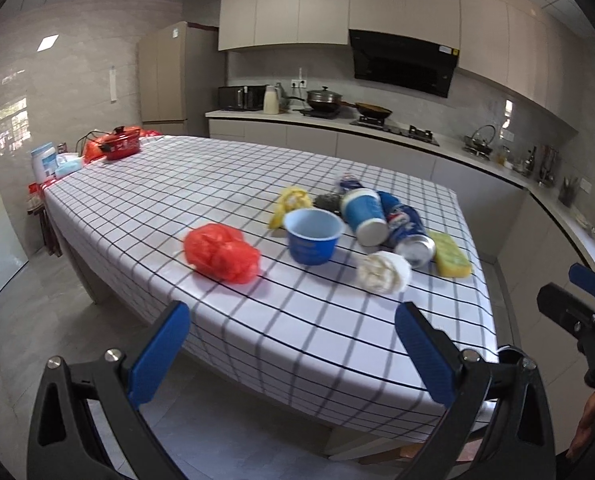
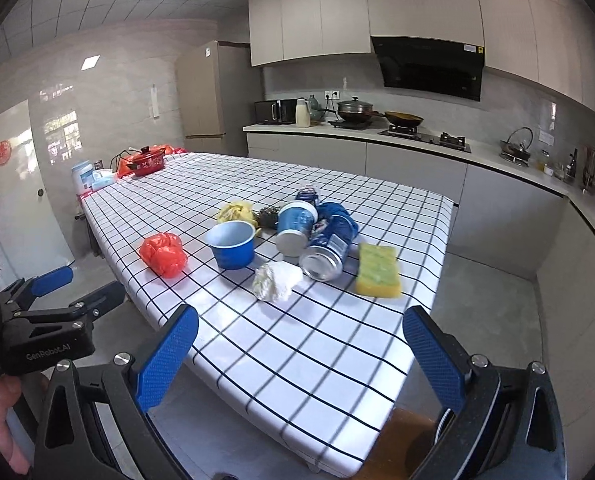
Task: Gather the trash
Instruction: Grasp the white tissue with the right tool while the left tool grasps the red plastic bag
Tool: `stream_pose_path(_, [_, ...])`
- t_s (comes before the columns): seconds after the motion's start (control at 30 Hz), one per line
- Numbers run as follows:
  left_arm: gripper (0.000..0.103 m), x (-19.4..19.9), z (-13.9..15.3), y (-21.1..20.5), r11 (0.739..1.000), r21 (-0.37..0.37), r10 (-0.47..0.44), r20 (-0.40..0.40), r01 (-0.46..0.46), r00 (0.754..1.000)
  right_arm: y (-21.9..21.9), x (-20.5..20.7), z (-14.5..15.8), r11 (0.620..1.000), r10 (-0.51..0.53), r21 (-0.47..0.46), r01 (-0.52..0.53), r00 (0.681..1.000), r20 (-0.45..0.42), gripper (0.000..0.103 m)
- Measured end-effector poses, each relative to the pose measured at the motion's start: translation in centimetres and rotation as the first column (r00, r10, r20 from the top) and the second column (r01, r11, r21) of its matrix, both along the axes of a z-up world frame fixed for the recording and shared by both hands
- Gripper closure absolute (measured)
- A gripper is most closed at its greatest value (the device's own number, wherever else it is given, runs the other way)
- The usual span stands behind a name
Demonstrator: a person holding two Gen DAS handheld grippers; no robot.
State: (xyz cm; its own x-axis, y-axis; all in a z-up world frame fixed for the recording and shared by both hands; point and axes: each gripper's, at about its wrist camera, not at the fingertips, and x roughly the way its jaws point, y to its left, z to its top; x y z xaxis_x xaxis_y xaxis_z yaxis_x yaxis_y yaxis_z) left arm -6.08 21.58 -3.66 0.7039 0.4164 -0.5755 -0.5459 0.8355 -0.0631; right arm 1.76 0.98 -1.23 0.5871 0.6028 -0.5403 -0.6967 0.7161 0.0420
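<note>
Left wrist view looks over a long desk point(image 1: 233, 184) under a checked white cloth, with kitchen cabinets and a black hood point(image 1: 403, 62) behind it. The left gripper point(image 1: 293, 354) hangs off the near edge of the desk, its blue-padded jaws spread wide with nothing between them. The right gripper point(image 2: 299, 356) is held the same way at the near corner, jaws wide apart and empty; its black frame shows at the right edge of the left view, apart from the desk.

All the trash lies ahead of both sets of jaws, well beyond their tips. A red bag point(image 1: 221, 252) sits crumpled, ahead and left of the left jaws. A yellow sponge point(image 2: 378, 275) lies flat ahead of the right jaws, toward their right finger. A blue can point(image 2: 329, 246) lies on its side, open end toward the camera, just left of the sponge. A paper cup point(image 2: 295, 226) lies tipped beside the can, touching it. A blue bowl point(image 2: 233, 244) stands upright, left of the cup. A white wad point(image 2: 277, 280) of tissue lies nearest the right jaws, just in front of the can. Behind the bowl sits something yellow point(image 2: 235, 212), perhaps a peel or net; blur hides which. A dark scrubber point(image 2: 268, 216) lies just beside it.

At the far left corner stands a red pot point(image 1: 122, 145).
</note>
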Motion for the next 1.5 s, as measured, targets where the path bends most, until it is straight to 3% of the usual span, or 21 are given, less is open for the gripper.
stream_pose_path(0.17, [0.000, 0.0, -0.7, 3.1, 1.000, -0.013, 0.024, -0.010, -0.024, 1.000, 2.7, 0.8, -0.8, 1.000, -0.002, -0.023, 0.002, 1.000, -0.019, 0.007])
stream_pose_path(0.23, [0.000, 0.2, -1.0, 4.3, 1.000, -0.019, 0.022, -0.016, -0.022, 1.000, 3.8, 1.2, -1.4, 0.999, -0.005, -0.037, 0.004, 0.999, -0.034, 0.014])
stream_pose_path(1.07, [0.001, 7.9, -7.7, 14.6, 0.995, -0.077, -0.071, -0.125, 0.062, 0.990, 14.4, 9.6, -10.5, 0.976, -0.163, -0.171, 0.133, 0.971, -0.177, 0.022])
stream_pose_path(1.37, [0.009, 10.3, -9.1, 17.1, 0.988, -0.110, -0.126, -0.138, 0.111, 0.982, 16.7, 11.9, -12.4, 0.972, -0.190, -0.180, 0.150, 0.954, -0.231, 0.042])
stream_pose_path(1.5, [0.023, 10.8, -9.3, 17.7, 0.981, -0.138, -0.155, -0.127, 0.137, 0.980, 17.6, 12.2, -12.8, 0.971, -0.192, -0.187, 0.148, 0.951, -0.244, 0.069])
